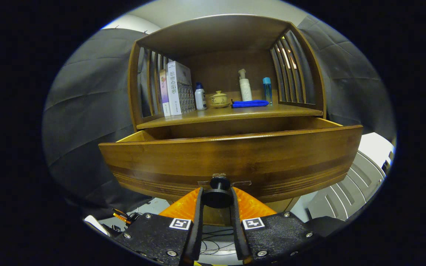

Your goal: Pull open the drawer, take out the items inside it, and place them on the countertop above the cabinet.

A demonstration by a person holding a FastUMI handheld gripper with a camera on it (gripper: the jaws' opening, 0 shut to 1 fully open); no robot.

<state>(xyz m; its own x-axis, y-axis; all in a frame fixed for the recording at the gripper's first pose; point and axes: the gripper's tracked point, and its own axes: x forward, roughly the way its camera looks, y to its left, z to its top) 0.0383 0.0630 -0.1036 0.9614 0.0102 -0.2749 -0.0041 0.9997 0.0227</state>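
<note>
Fingers of my gripper (pixel 216 197) pinch the knob (pixel 217 195) on the open drawer (pixel 231 159); a skewed tug could slip them off.

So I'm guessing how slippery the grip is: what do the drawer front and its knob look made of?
The drawer front looks like solid wood with a glossy brown varnish: grain bands run across it and it reflects light. The knob looks like dark matte plastic or painted metal, I can't tell which; it's smooth and round. The gripper has both fingers pressed on it.
</note>
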